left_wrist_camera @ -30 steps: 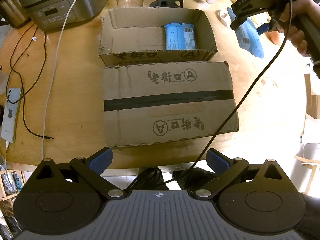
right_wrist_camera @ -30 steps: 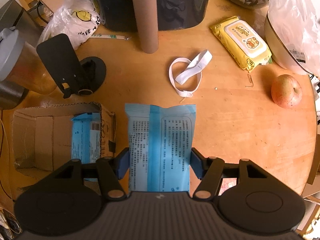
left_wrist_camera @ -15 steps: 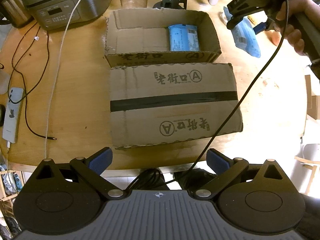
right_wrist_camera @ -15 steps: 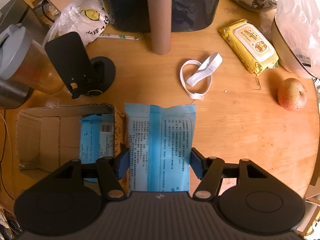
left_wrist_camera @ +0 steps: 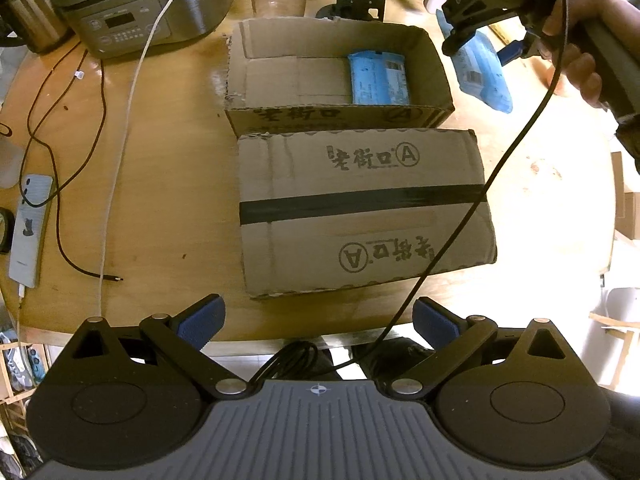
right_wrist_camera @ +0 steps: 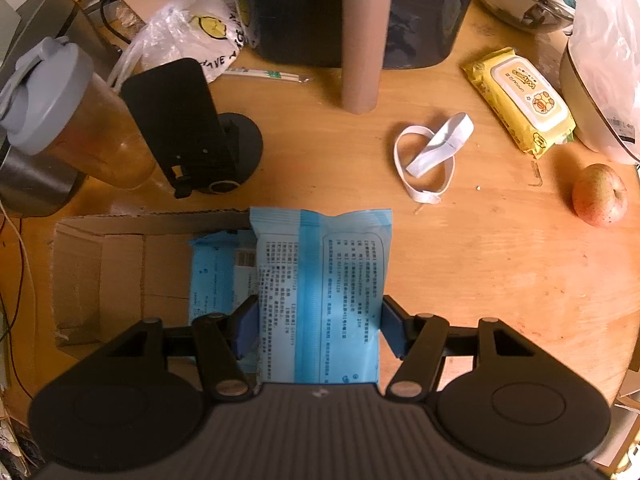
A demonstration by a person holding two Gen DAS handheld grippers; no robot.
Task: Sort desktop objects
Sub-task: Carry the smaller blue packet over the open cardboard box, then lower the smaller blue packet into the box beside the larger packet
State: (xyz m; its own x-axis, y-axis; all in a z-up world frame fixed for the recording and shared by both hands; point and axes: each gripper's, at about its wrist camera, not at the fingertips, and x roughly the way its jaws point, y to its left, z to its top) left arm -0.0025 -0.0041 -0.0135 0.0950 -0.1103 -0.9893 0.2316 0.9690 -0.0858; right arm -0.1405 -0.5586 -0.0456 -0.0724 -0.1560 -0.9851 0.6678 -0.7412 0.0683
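My right gripper (right_wrist_camera: 319,322) is shut on a light blue tissue pack (right_wrist_camera: 320,292), held above the right edge of an open cardboard box (right_wrist_camera: 100,264). A second blue pack (right_wrist_camera: 212,276) lies inside that box. In the left wrist view the same open box (left_wrist_camera: 336,80) holds the pack (left_wrist_camera: 378,76) at its right end, and the carried pack (left_wrist_camera: 482,68) hangs under the right gripper (left_wrist_camera: 486,46), gripped by a hand (left_wrist_camera: 576,52). My left gripper (left_wrist_camera: 318,320) stands open and empty over the near table edge, in front of a closed taped box (left_wrist_camera: 360,208).
Around the box lie a white elastic band (right_wrist_camera: 428,156), yellow wet wipes (right_wrist_camera: 520,100), an apple (right_wrist_camera: 598,194), a tall tube (right_wrist_camera: 362,48), a black phone stand (right_wrist_camera: 188,128) and a lidded cup (right_wrist_camera: 60,112). A rice cooker (left_wrist_camera: 136,4), cables (left_wrist_camera: 100,120) and a phone (left_wrist_camera: 30,228) sit on the left.
The right gripper has carried the blue pack leftward, from beside the open box to over its right edge. The left gripper has stayed open and nearly still.
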